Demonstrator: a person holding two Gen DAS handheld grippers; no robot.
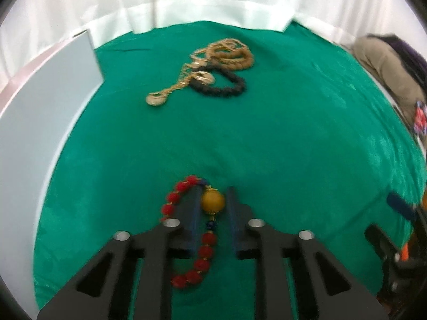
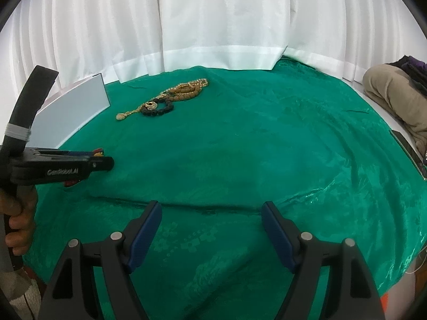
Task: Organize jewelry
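A red bead bracelet point(image 1: 202, 256) with a large gold bead point(image 1: 212, 200) lies between the fingers of my left gripper point(image 1: 213, 194). The jaws stand narrowly apart around the gold bead; the bracelet loops over the left finger. In the right wrist view the left gripper point(image 2: 102, 163) hovers low over the green cloth point(image 2: 253, 146) with red beads showing at its tip. A pile of gold chains point(image 1: 186, 80), a black bead bracelet point(image 1: 226, 85) and brown beads point(image 1: 237, 56) lies farther back. My right gripper point(image 2: 212, 213) is open and empty over the cloth's front.
A light grey box point(image 1: 40, 112) stands at the left edge of the cloth; it also shows in the right wrist view point(image 2: 74, 106). White curtains point(image 2: 213, 26) hang behind. A person in beige trousers point(image 2: 395, 93) sits at the right.
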